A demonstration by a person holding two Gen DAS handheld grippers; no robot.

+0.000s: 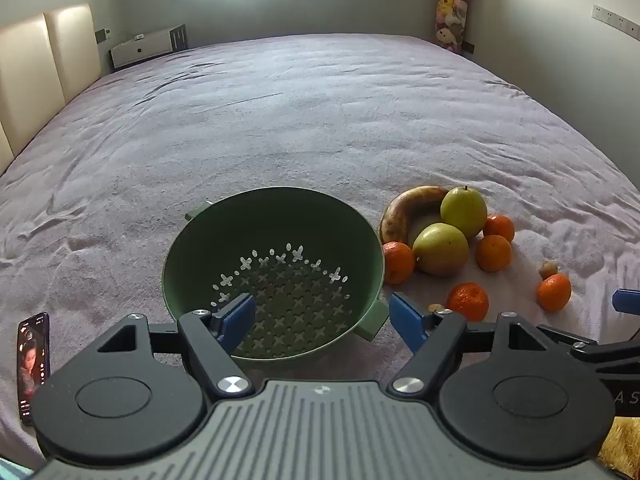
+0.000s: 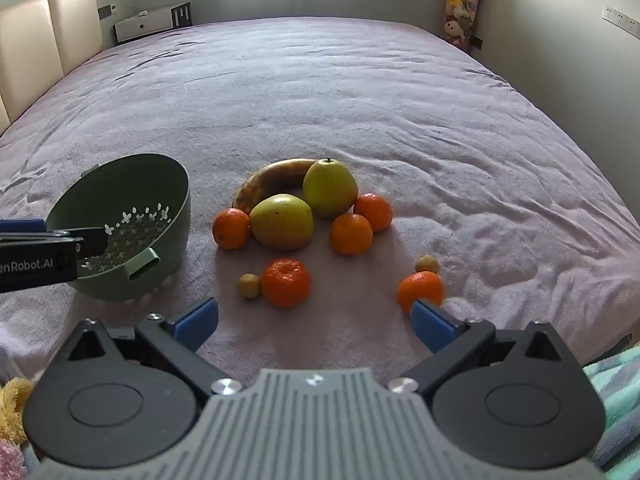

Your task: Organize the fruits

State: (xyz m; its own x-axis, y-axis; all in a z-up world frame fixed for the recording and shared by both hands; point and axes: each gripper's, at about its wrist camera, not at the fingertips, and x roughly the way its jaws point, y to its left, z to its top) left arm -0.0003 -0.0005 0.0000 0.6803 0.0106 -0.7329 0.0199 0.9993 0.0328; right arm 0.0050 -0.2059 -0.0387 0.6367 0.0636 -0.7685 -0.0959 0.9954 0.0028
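Observation:
A green colander (image 1: 276, 240) (image 2: 160, 196) sits tilted and empty on the purple bed. To its right lies a cluster of fruit: a browned banana (image 2: 272, 178), two yellow-green pears (image 2: 330, 188) (image 2: 282, 222), several oranges (image 2: 286, 282) (image 2: 420, 290) and two small brown round fruits (image 2: 249, 285) (image 2: 427, 264). My left gripper (image 1: 324, 322) is open, its left finger over the colander's near rim, its right finger beside the handle. My right gripper (image 2: 316, 322) is open and empty, just short of the nearest orange.
A phone (image 1: 34, 364) with a lit screen lies on the bed at the near left. A headboard (image 1: 40, 72) stands at the left, a white unit (image 1: 144, 46) at the far corner, hanging plush toys (image 1: 450, 12) at the far right. A turquoise blanket (image 2: 616, 392) lies at the near right.

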